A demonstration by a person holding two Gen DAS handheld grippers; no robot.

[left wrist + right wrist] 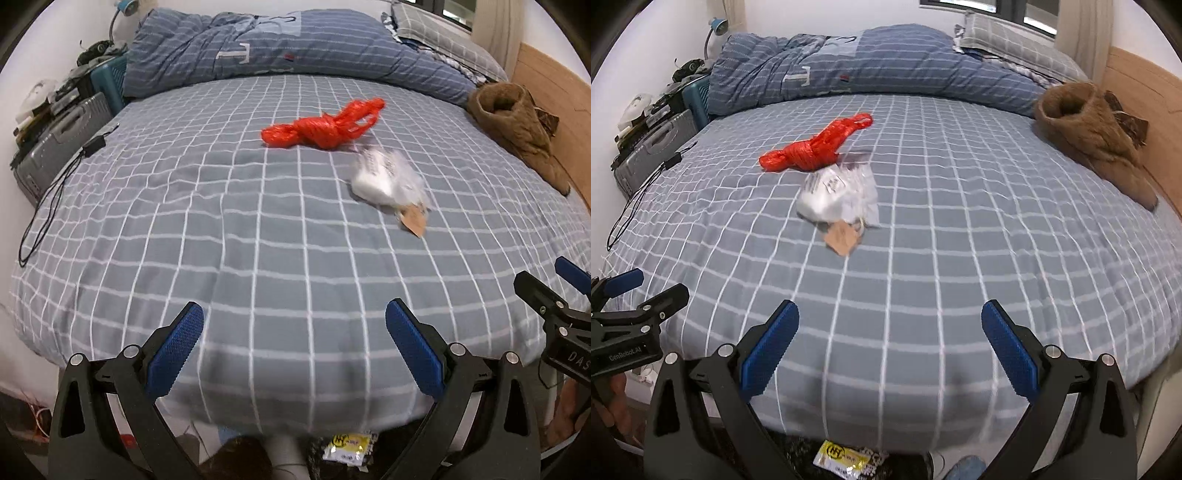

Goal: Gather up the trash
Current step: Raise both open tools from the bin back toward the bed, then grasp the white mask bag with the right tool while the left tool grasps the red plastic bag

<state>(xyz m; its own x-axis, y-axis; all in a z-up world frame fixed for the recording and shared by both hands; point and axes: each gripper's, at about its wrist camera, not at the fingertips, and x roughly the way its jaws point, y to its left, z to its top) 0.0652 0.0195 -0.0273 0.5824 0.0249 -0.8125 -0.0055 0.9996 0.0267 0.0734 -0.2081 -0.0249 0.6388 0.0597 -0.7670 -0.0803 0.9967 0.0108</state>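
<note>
A knotted red plastic bag (321, 125) lies on the grey checked bed (229, 236), toward the far middle. A crumpled clear plastic wrapper (388, 177) with a brown paper tag (415, 219) lies just in front of it. In the right wrist view the red bag (816, 146), the wrapper (838, 195) and the tag (842, 238) lie left of centre. My left gripper (293, 332) is open and empty over the bed's near edge. My right gripper (890, 332) is open and empty, also at the near edge, to the right of the left one.
A folded blue quilt (280, 48) and pillow lie at the bed's far end. A brown fuzzy garment (517, 122) lies by the wooden headboard at right. A black cable (48, 199) trails at the left edge beside a grey suitcase (55, 144). A yellow packet (842, 458) lies on the floor.
</note>
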